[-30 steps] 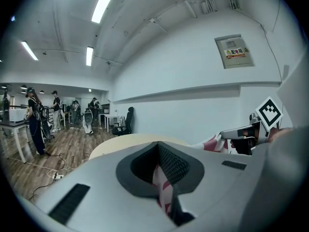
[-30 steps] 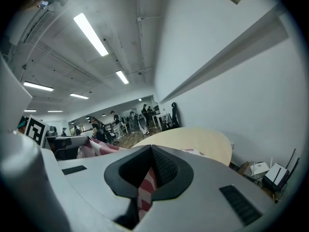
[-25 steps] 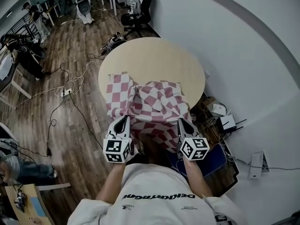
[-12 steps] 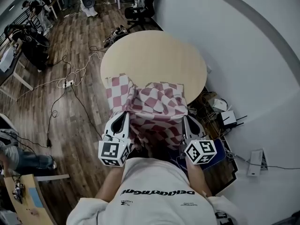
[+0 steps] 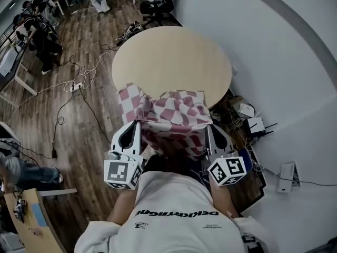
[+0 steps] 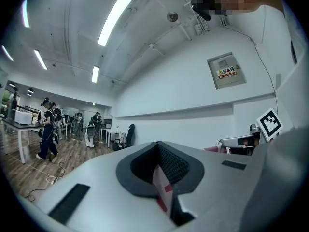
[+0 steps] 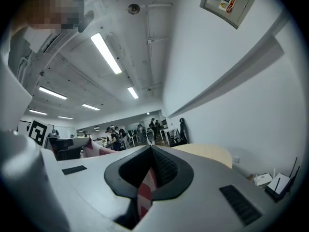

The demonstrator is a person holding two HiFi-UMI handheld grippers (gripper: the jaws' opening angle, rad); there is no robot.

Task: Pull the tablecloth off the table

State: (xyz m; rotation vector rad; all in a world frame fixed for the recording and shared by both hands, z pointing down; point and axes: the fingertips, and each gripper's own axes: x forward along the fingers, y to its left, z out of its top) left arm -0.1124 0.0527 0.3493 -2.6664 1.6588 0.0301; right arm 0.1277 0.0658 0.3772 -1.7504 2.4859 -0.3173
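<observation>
- Now, my left gripper (image 5: 134, 126) is closed tight on a fold of the tablecloth (image 5: 176, 115); in the left gripper view a thin strip of the red-and-white check is pinched between its dark ribbed pads
- my right gripper (image 5: 211, 129) is closed the same way on the cloth's other side; the right gripper view shows a checked strip squeezed between its pads
- the tablecloth lies bunched and rumpled at the near edge of the round, pale tabletop (image 5: 174, 51); part of it rests on the top; the rest hangs over the near rim between my two grippers, toward my body
- both grippers sit just off the tabletop's near rim, the left at the cloth's left side, the right at its right side; their marker cubes face up toward the head view
- the tabletop stands close to a white wall (image 5: 279, 62) on my right; a wooden floor (image 5: 89, 141) with loose cables (image 5: 79, 86) spreads to my left; a black office chair (image 5: 158, 9) stands beyond the tabletop; a white box with antennas (image 5: 256, 126) lies on the floor near the wall
</observation>
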